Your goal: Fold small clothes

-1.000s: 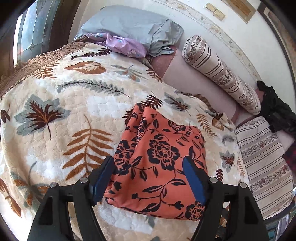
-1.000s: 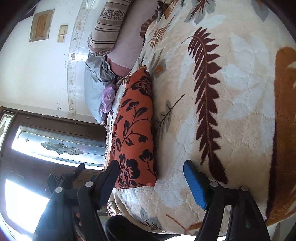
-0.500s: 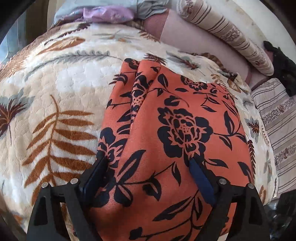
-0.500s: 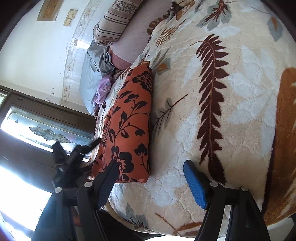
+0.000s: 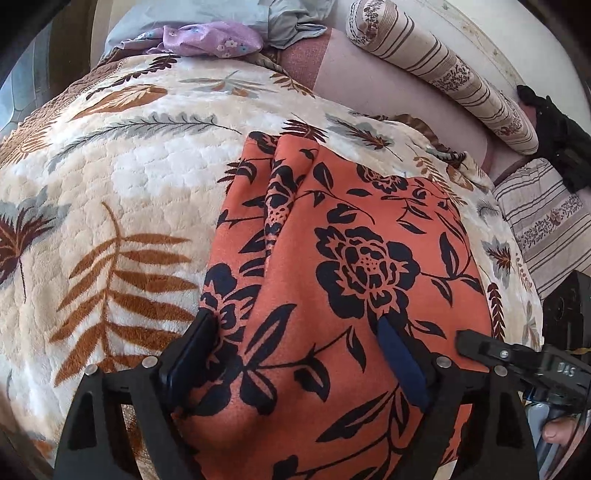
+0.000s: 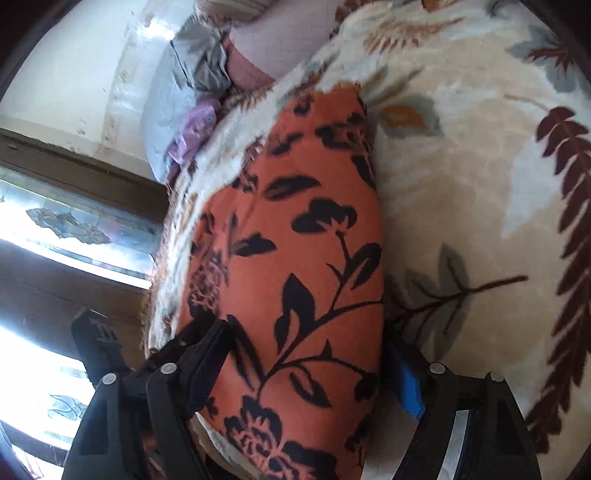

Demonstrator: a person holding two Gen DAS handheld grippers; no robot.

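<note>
- An orange cloth with black flowers (image 5: 343,258) lies folded on a bed blanket (image 5: 110,206) with leaf shapes on it. In the left wrist view it fills the middle and lower part of the frame.
- The left gripper (image 5: 295,347) is at the bottom of that view. Its jaws are wide apart and sit down on the cloth, one at the cloth's left edge and one on top of it. They have just opened wider. I cannot see them pinch any cloth.
- In the right wrist view the same cloth (image 6: 295,258) runs down the middle of the frame, a bit blurry.
- The right gripper (image 6: 310,373) is at the bottom there. Its jaws stand on each side of the cloth's end, with the cloth between them. They have just been closing. I cannot tell if they press on it.
- A purple cloth (image 5: 210,38) and a grey one (image 5: 280,18) lie at the top of the left wrist view.
- A long striped pillow (image 5: 443,74) lies at the upper right.
</note>
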